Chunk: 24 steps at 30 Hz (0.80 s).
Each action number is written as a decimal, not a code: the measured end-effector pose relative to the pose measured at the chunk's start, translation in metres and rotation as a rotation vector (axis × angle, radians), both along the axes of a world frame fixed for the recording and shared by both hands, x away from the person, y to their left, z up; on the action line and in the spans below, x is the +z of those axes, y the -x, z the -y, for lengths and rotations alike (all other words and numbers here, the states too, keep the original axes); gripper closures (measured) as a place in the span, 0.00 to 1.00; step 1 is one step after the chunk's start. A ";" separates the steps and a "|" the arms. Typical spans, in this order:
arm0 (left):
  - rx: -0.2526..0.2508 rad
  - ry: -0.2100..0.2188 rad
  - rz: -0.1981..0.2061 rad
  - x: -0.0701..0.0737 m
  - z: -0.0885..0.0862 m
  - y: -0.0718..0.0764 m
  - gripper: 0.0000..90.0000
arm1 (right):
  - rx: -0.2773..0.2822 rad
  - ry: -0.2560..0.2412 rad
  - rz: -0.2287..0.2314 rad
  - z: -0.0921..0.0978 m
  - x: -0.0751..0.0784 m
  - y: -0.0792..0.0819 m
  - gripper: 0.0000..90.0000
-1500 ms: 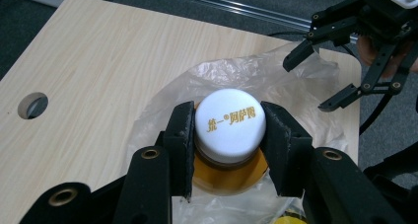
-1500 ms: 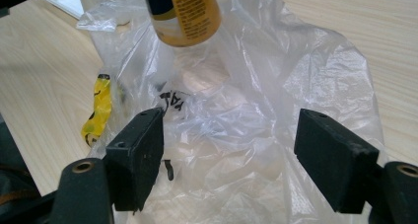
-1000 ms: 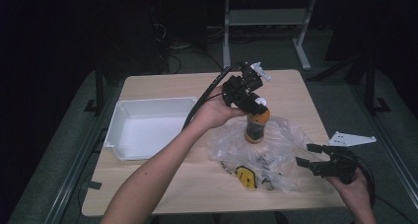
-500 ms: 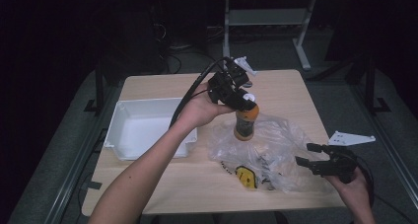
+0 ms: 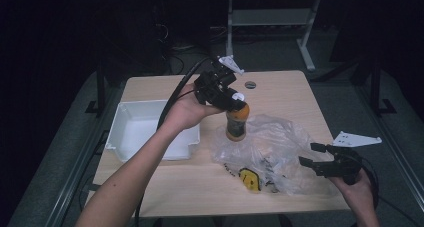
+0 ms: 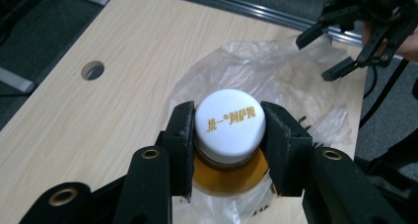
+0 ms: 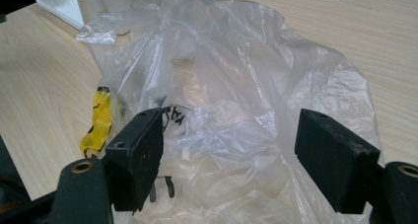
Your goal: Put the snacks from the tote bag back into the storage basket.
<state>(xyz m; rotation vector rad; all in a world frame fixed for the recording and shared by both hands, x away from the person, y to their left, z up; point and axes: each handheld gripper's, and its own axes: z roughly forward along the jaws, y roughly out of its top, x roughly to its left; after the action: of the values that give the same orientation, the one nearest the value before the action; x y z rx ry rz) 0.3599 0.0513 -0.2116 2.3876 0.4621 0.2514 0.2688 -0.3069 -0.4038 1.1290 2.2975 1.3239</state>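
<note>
Wooden desk point(image 5: 280, 92) bearing a white tray point(image 5: 145, 132) at 9 o'clock and a crumpled clear plastic bag point(image 5: 272, 152) at 4 o'clock, with a yellow-and-black packet point(image 5: 249, 179) inside. Orange drink bottle point(image 5: 236, 121) upright at centre, over the bag's near edge. Left gripper point(image 6: 227, 130): fingers point(image 6: 180, 135) pinching the white cap point(image 6: 230, 125). Right gripper point(image 7: 229, 145): fingers point(image 7: 140, 155) spread, facing the bag, well apart from the bottle.

Table lit from above, surroundings dark, sharp.
</note>
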 end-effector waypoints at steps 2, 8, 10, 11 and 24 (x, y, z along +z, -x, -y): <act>0.009 -0.003 -0.002 0.000 -0.005 0.000 0.66 | -0.003 0.000 0.003 0.000 0.000 0.001 0.29; 0.040 0.002 -0.001 0.000 -0.021 0.002 0.66 | -0.009 -0.005 0.018 -0.001 0.002 0.002 0.29; 0.050 -0.004 -0.001 0.000 -0.026 0.003 0.66 | -0.010 -0.009 0.016 -0.001 0.002 0.002 0.29; 0.054 -0.006 0.000 0.000 -0.028 0.003 0.66 | -0.011 -0.006 0.015 -0.002 0.001 0.002 0.29; 0.131 -0.015 -0.006 -0.005 -0.061 -0.003 0.66 | -0.009 0.003 -0.005 -0.006 -0.003 -0.002 0.29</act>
<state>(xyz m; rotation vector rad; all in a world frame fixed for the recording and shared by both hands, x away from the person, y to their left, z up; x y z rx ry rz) 0.3634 0.1125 -0.2170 2.3760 0.6223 0.3076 0.2703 -0.3012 -0.4067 1.1421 2.2941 1.3158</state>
